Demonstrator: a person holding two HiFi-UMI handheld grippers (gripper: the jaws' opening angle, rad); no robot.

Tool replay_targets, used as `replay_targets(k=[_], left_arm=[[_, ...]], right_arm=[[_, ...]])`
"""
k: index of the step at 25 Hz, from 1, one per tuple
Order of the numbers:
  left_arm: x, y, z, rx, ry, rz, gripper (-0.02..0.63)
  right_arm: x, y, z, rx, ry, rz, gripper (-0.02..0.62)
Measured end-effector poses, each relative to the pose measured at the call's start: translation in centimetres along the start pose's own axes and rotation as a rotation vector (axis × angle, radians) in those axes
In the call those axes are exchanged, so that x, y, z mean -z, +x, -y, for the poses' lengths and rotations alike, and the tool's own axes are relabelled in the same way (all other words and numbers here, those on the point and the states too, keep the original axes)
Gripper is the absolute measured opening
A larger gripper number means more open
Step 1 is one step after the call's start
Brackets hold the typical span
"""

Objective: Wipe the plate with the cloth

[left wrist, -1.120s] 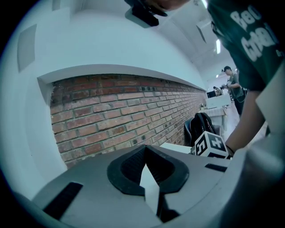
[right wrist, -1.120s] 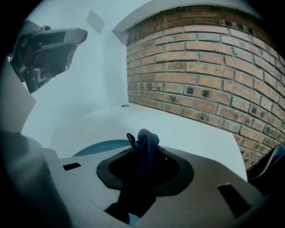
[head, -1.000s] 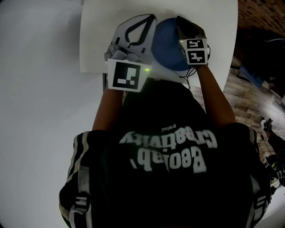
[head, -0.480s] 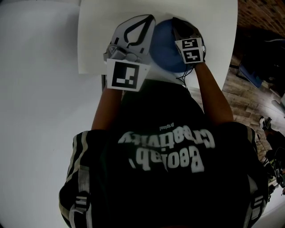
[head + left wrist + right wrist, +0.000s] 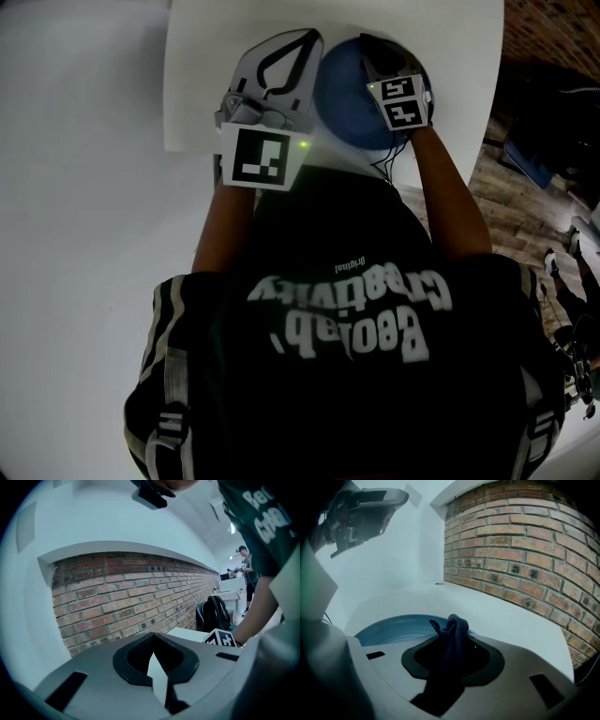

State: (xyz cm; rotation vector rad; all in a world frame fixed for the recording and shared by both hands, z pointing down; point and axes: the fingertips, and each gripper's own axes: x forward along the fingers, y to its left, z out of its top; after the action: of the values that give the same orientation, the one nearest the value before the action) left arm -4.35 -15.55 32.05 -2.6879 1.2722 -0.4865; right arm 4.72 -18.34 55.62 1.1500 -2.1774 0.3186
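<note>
Cloth (image 5: 451,632) sits bunched in the right gripper's (image 5: 380,54) clamped jaws, above the blue plate (image 5: 393,627); bare table (image 5: 506,616) lies past its rim. The left gripper (image 5: 153,641), pinched closed, flanks the plate's edge.

Worktop (image 5: 192,89): bare at upper left of frame. Blue plate (image 5: 345,98) occupies upper centre. Brick wall (image 5: 525,550) beyond, upper right.
</note>
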Motion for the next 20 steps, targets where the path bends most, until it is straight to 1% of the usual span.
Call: replay_targets(k=[2, 7, 9, 13, 20], left_arm=[[0.3, -0.3, 0.0, -0.003, -0.001, 0.006, 0.003], [-0.2, 0.3, 0.4, 0.003, 0.002, -0.004, 0.003], [-0.3, 0.5, 0.6, 0.007, 0.005, -0.005, 0.003], [-0.1, 0.5, 0.6, 0.012, 0.005, -0.008, 0.003], [0.0, 0.2, 0.6, 0.017, 0.011, -0.013, 0.003]], right_arm=[[0.1, 0.1, -0.5, 0.003, -0.014, 0.003, 0.11], [-0.1, -0.2, -0.2, 0.052, -0.073, 0.004, 0.109], [-0.1, -0.2, -0.1, 0.054, -0.076, -0.003, 0.107], [-0.2, 0.0, -0.2, 0.023, -0.052, -0.003, 0.104], [-1.4, -0.3, -1.2, -0.03, -0.043, 0.016, 0.103]])
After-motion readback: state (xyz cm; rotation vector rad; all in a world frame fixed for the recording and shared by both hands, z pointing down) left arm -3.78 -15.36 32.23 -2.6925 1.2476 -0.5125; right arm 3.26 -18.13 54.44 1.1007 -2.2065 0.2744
